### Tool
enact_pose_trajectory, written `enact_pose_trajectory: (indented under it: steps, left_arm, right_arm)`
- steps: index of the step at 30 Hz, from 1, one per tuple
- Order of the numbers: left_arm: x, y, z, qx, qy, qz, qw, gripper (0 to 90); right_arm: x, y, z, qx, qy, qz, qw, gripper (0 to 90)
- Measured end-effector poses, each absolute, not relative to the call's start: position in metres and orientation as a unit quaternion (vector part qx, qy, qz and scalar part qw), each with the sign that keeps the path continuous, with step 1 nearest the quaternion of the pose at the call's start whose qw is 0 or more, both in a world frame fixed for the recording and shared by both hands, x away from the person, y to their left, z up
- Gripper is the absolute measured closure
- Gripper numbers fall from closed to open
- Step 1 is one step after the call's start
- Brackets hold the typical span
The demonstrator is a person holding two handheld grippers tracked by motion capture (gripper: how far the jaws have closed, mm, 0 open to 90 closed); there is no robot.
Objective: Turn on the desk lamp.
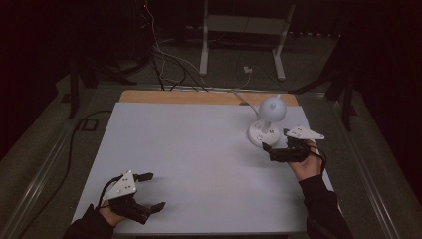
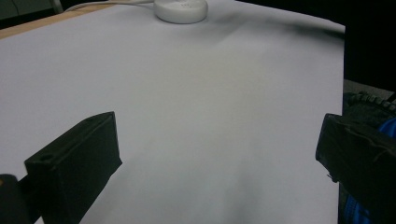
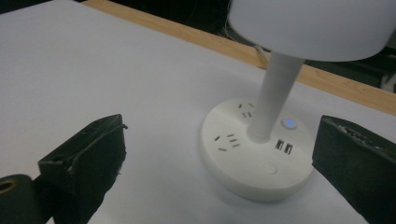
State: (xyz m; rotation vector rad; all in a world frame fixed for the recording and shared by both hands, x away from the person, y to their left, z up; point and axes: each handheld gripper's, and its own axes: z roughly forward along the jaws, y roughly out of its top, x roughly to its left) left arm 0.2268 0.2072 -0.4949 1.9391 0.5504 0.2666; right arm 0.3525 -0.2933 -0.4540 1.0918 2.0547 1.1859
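The white desk lamp (image 1: 266,122) stands at the far right of the table (image 1: 199,164), just ahead of the right tongs (image 1: 278,145), whose tips sit near the rim of its round base (image 3: 256,156) without touching it. From between those jaws you look straight at the base: sockets on top, two USB ports, a small lit blue button (image 3: 289,123) beside the stem (image 3: 275,93), and a pale round button closer in. The shade (image 3: 313,25) hangs overhead. The right tongs are spread wide, nothing between the jaws.

My guess is the hand is going for one of those buttons or for the stem. To do it well, I'd come in slow and level, pick one jaw tip as the presser, and keep the other clear of the stem so the lamp doesn't slide or tip; the base looks light.

The left tongs (image 1: 152,191) rest well apart, near the person's edge of the table, also wide open and empty, pointing across bare tabletop toward the lamp base.
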Motion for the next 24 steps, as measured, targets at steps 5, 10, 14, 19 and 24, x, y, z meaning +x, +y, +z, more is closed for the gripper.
enact_pose_trajectory:
  steps: [5,10,14,19,24]
  left_arm:
    - [0.227,0.207,-0.495,0.811,0.23,0.111,0.527,0.3]
    - [0.227,0.208,-0.495,0.81,0.231,0.11,0.527,0.3]
    - [0.227,0.208,-0.495,0.81,0.232,0.109,0.528,0.3]
    - [0.227,0.207,-0.495,0.81,0.233,0.108,0.527,0.3]
    - [0.228,0.208,-0.495,0.81,0.234,0.108,0.527,0.3]
  right_arm:
    - [0.363,-0.299,-0.454,0.414,0.753,0.445,0.249,2.2]
    - [0.375,-0.306,-0.459,0.428,0.746,0.447,0.245,2.2]
    - [0.38,-0.308,-0.463,0.437,0.744,0.444,0.242,5.0]
    - [0.387,-0.308,-0.468,0.46,0.735,0.425,0.26,13.1]
    - [0.392,-0.308,-0.471,0.481,0.724,0.417,0.265,16.4]
